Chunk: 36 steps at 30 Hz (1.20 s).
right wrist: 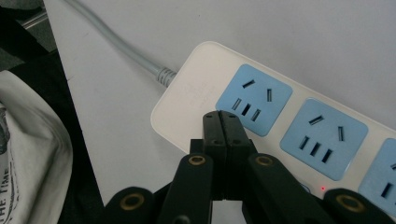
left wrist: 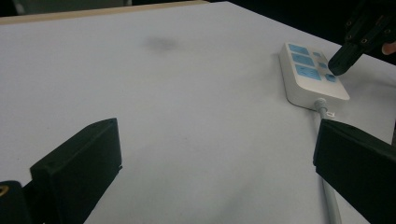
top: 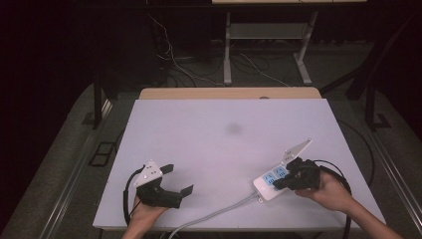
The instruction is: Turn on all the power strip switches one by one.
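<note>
You can read just one scrap — "THE TIME", printed on the white cloth [right wrist: 28,154] at your side.

- The high view looked forward and down from above the person's side, taking in the whole white rectangular table [top: 219,134] and the dark floor beyond.
- The left gripper view sat low over the tabletop, looking across it between wide-set black jaws toward the white plastic power strip with blue sockets [left wrist: 312,72], well off.
- The right gripper view looked steeply down, very near the power strip [right wrist: 280,112], along closed jaws.
- All three views shared the strip and its grey cable [top: 214,215].
</note>
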### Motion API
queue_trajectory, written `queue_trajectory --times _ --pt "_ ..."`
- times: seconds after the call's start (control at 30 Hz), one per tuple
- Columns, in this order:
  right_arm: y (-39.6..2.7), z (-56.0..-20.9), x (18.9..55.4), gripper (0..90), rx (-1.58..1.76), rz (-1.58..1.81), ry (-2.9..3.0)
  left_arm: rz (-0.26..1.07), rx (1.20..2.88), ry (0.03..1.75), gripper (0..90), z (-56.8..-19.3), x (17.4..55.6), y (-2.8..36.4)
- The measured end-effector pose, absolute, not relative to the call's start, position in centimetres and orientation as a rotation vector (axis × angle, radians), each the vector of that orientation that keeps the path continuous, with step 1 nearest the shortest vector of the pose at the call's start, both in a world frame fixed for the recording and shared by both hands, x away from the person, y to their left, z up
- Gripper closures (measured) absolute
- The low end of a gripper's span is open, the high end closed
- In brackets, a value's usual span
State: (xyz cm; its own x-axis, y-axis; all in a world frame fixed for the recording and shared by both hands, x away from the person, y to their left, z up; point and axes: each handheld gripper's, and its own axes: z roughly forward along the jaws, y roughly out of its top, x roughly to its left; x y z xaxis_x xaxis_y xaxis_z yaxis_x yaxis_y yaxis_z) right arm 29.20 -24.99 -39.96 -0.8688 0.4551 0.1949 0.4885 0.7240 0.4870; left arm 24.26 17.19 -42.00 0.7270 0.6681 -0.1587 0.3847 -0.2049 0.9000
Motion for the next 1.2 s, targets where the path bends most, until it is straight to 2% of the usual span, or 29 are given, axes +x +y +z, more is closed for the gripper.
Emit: queue_trajectory --times 1.2 --pt "-25.22 -40.7 29.24 90.0 -0.785 -0.872 -2.845 0.324 1.827 0.821 0.0 -41.99 24.19 17.12"
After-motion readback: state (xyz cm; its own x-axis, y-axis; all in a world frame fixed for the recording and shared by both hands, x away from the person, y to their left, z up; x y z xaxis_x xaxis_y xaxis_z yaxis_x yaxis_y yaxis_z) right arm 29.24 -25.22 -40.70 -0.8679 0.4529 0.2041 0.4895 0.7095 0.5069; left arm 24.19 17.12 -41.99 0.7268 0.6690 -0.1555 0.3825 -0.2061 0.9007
